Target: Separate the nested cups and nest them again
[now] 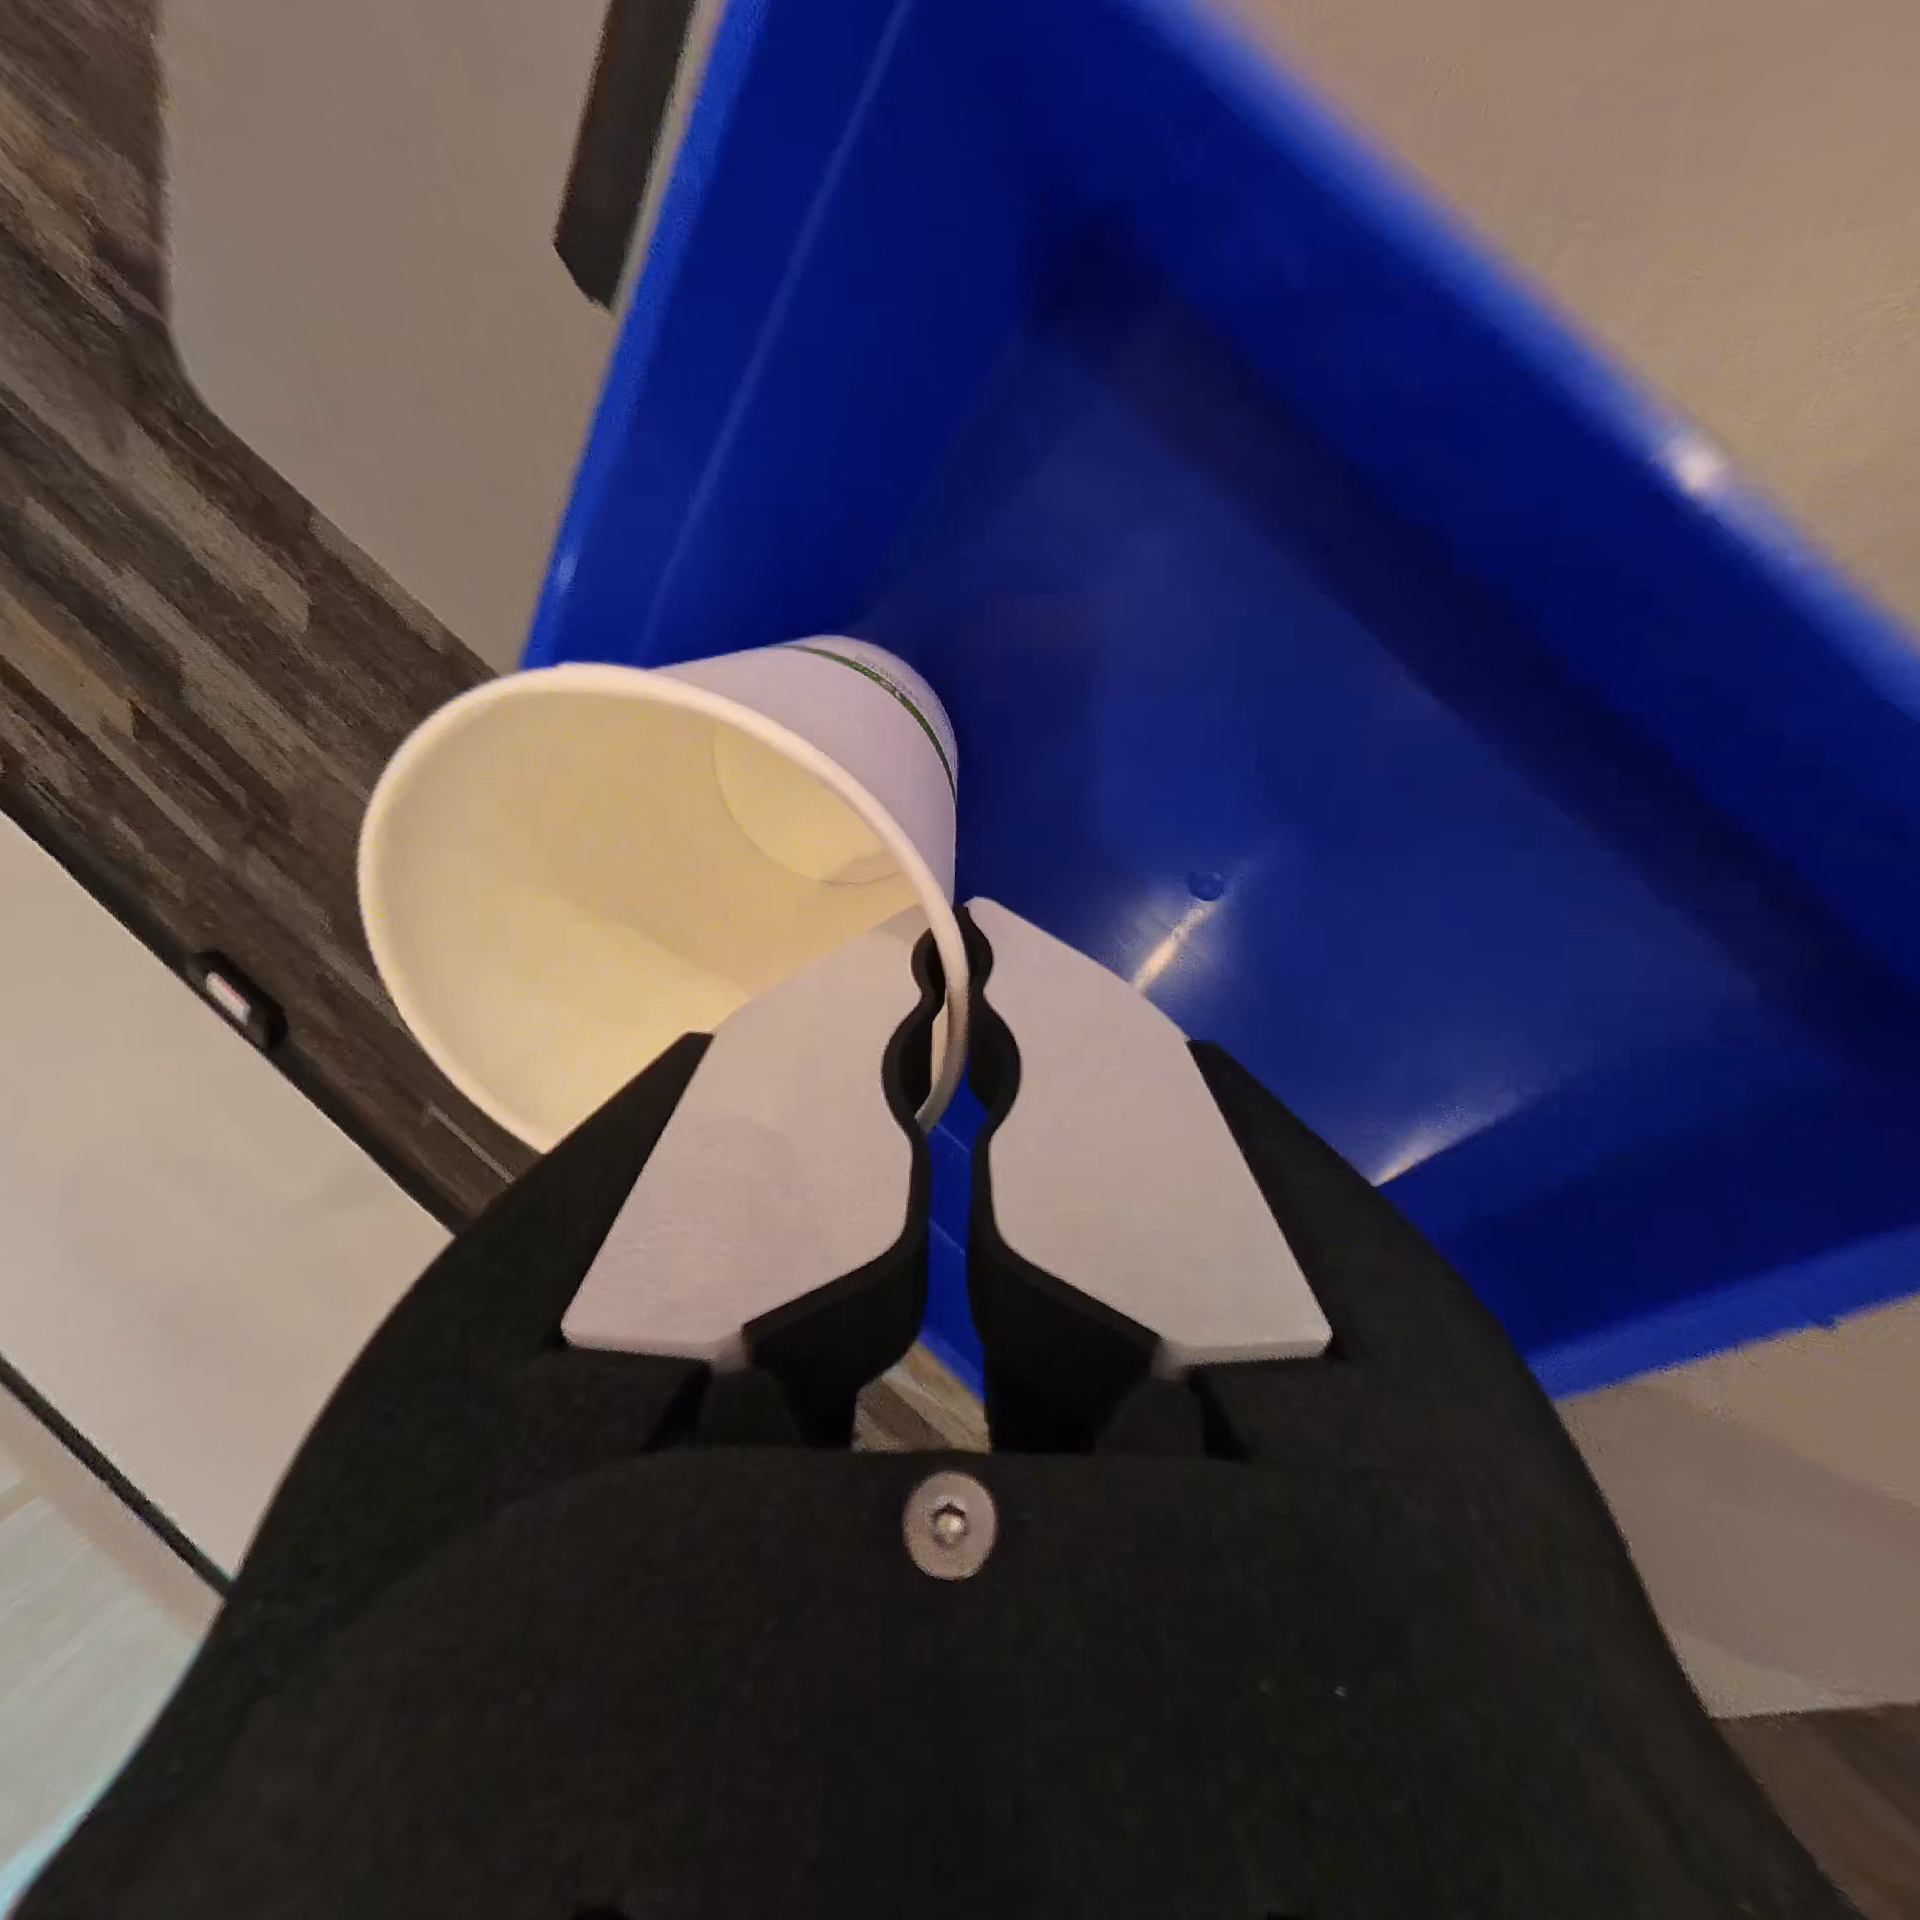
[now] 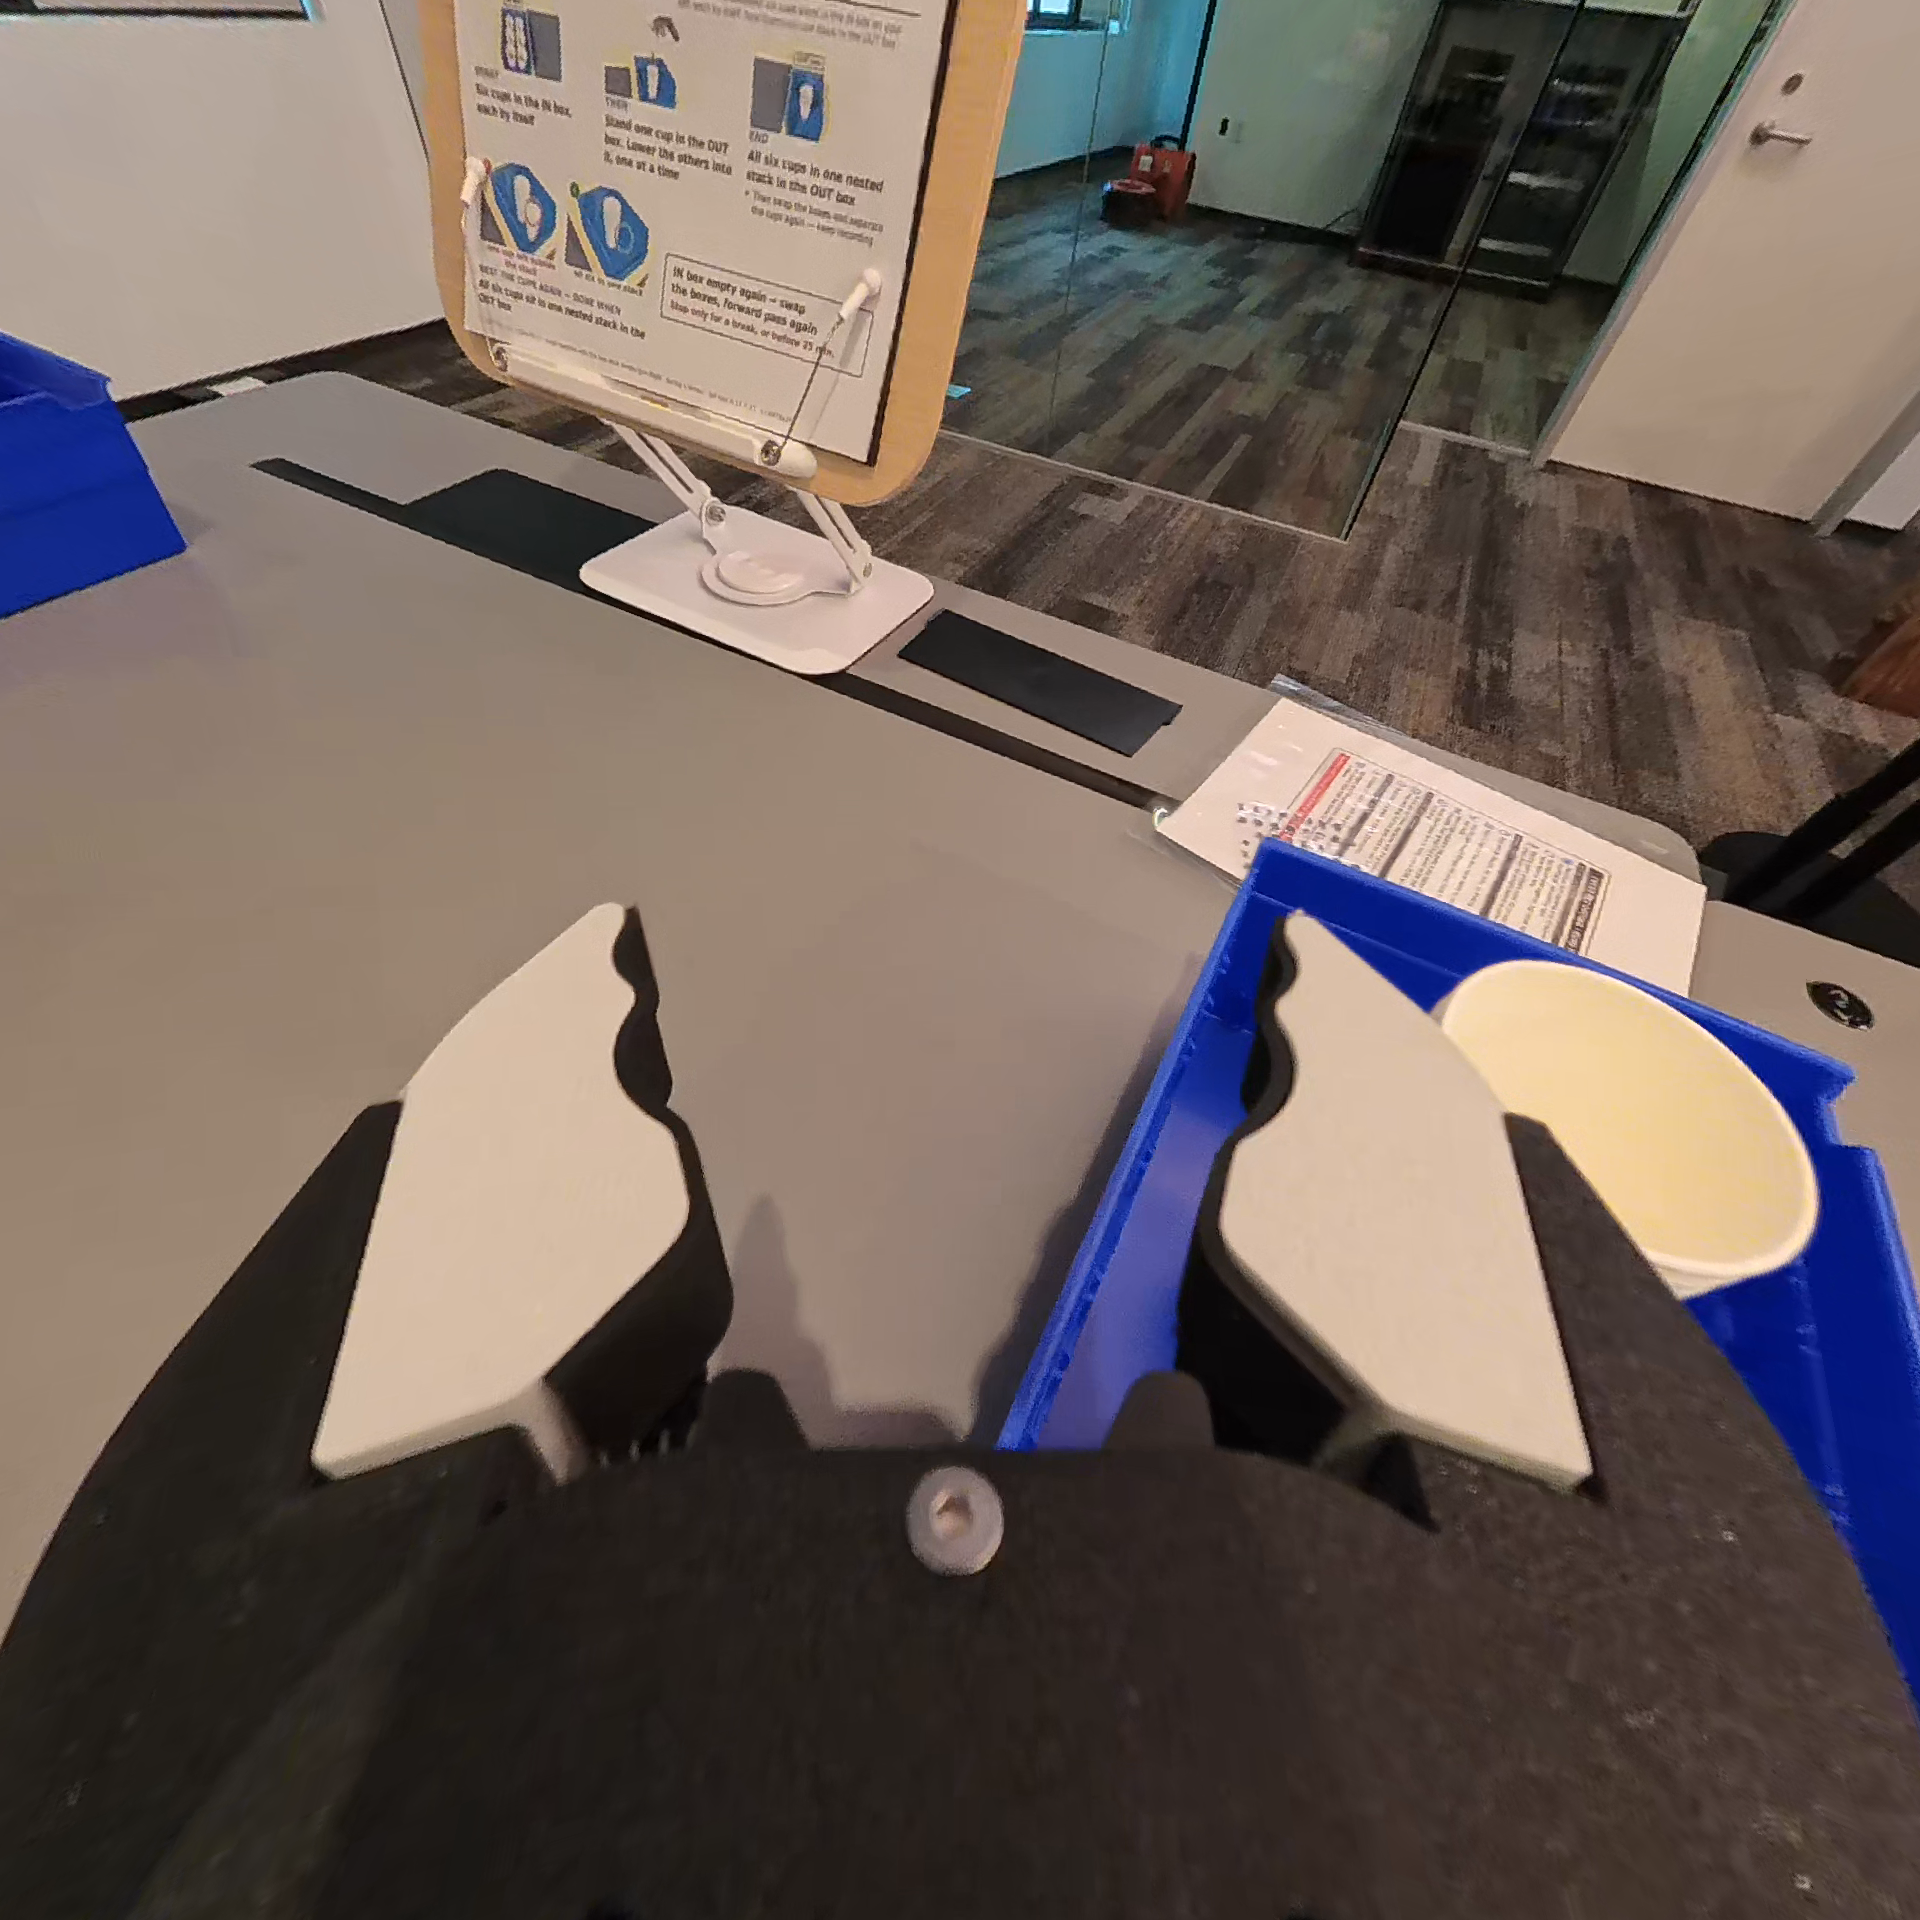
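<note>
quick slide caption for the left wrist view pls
Left tongs shut on the rim of a tilted white paper cup, held over an empty blue bin.

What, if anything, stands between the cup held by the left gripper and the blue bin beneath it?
Nothing visible does. The left gripper pinches the paper cup by its rim, tilted, at the near corner of the blue bin, whose visible floor is bare.

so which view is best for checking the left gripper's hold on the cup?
Left wrist view. The left gripper is pinched on the rim of the cup, tilted in front of a blue bin. The right wrist view shows neither that gripper nor its cup, only another cup in a bin.
</note>
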`<state>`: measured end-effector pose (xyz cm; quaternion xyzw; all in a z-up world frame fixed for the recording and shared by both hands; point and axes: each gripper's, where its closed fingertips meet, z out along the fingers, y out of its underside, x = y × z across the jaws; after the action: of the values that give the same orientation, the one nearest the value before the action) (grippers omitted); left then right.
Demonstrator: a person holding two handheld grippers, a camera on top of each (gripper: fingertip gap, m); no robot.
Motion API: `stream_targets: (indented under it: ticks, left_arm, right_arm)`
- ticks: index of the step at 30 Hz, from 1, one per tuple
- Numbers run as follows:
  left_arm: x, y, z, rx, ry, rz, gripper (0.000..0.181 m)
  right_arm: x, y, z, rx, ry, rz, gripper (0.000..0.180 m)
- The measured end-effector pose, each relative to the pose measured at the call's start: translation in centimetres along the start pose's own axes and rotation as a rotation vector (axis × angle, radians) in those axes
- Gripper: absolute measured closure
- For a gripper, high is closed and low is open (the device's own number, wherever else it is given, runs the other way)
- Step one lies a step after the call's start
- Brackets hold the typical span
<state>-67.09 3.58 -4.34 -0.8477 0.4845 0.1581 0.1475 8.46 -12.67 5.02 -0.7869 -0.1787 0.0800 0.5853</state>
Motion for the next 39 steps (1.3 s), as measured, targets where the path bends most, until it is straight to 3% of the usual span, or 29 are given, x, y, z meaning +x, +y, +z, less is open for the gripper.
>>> stream_targets:
  ticks: [3, 6, 10, 15, 19, 24, 39]
  left_arm:
    - [0.3, -2.4, -5.1, 0.090, -0.036, 0.064, 0.181]
    - [3.5, -7.4, -11.9, 0.247, -0.008, 0.196, 0.181]
    - [12.2, -15.6, -20.2, 0.472, 0.081, 0.473, 0.181]
    - [23.3, -22.4, -26.0, 0.634, 0.232, 0.780, 0.181]
    - [28.8, -25.3, -28.1, 0.688, 0.306, 0.914, 0.181]
    - [32.1, -26.8, -29.1, 0.684, 0.328, 1.003, 0.181]
    - [36.0, -26.5, -29.8, 0.649, 0.350, 1.134, 0.181]
  right_arm:
    - [-1.2, -0.6, 0.4, 0.009, -0.041, -0.009, 0.072]
    - [-3.6, -2.4, 1.1, 0.041, -0.122, -0.028, 0.074]
    - [-10.3, -5.8, 2.0, 0.085, -0.363, -0.084, 0.079]
    - [-19.3, -8.4, 1.9, 0.085, -0.683, -0.175, 0.081]
    - [-23.4, -10.3, 1.4, 0.107, -0.795, -0.219, 0.078]
    - [-26.0, -11.9, 1.5, 0.120, -0.830, -0.279, 0.075]
    - [-31.4, -9.0, 2.0, -0.010, -1.095, -0.279, 0.077]
